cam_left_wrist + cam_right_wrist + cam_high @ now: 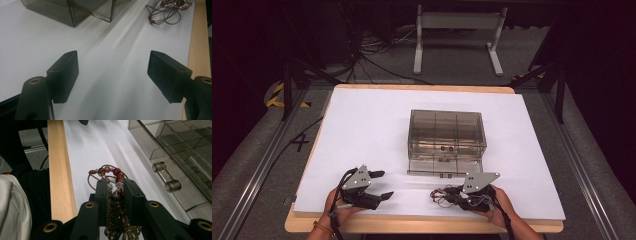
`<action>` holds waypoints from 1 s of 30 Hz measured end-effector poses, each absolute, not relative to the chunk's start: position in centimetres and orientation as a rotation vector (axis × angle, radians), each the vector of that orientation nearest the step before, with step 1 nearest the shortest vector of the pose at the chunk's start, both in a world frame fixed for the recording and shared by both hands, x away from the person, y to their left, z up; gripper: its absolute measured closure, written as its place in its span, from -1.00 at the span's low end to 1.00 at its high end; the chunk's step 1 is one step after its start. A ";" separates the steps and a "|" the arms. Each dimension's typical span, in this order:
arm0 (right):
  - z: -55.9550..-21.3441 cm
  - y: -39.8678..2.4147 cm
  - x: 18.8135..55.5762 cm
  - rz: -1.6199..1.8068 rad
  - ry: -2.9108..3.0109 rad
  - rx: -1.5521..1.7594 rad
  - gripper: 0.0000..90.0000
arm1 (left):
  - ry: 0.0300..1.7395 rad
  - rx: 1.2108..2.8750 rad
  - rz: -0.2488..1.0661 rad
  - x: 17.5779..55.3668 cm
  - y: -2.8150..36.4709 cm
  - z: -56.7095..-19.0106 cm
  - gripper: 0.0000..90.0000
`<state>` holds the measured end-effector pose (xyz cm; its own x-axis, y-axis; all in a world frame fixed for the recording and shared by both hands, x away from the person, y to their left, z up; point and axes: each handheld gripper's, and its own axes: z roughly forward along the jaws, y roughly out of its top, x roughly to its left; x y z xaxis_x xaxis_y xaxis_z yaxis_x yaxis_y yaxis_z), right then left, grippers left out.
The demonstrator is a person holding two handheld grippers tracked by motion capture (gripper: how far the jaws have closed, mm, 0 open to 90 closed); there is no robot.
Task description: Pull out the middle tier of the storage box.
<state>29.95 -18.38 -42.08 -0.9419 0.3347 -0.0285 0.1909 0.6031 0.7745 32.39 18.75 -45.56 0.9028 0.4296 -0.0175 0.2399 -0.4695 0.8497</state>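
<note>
We see the right gripper (115, 186) clenched on a beaded necklace (112, 176): its jaws press on the beads and the brass filigree pendant (120, 222), while the cord loops spill out in front onto the white table (362, 130), near its wooden front edge. The necklace lies just in front of the smoky clear box (446, 136), beside its drawer handle (166, 176). Our left gripper (112, 72) rests well apart to the left, jaws spread wide with nothing but bare table between them.
</note>
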 end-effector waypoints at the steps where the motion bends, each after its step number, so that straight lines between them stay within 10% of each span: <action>1: -42.0 -18.4 30.0 1.246 2.651 0.435 0.66 | 0.480 2.074 0.242 32.4 18.8 -45.5 -0.43; 30: -37.8 -20.1 29.7 1.346 2.535 0.455 0.66 | 0.474 2.073 0.239 32.3 18.9 -45.5 -0.43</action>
<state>29.72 -20.13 -37.80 -0.9239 0.3779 -0.0609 0.1613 0.5286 0.8334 32.30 18.89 -45.53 0.9055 0.4240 -0.0202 0.2359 -0.4632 0.8543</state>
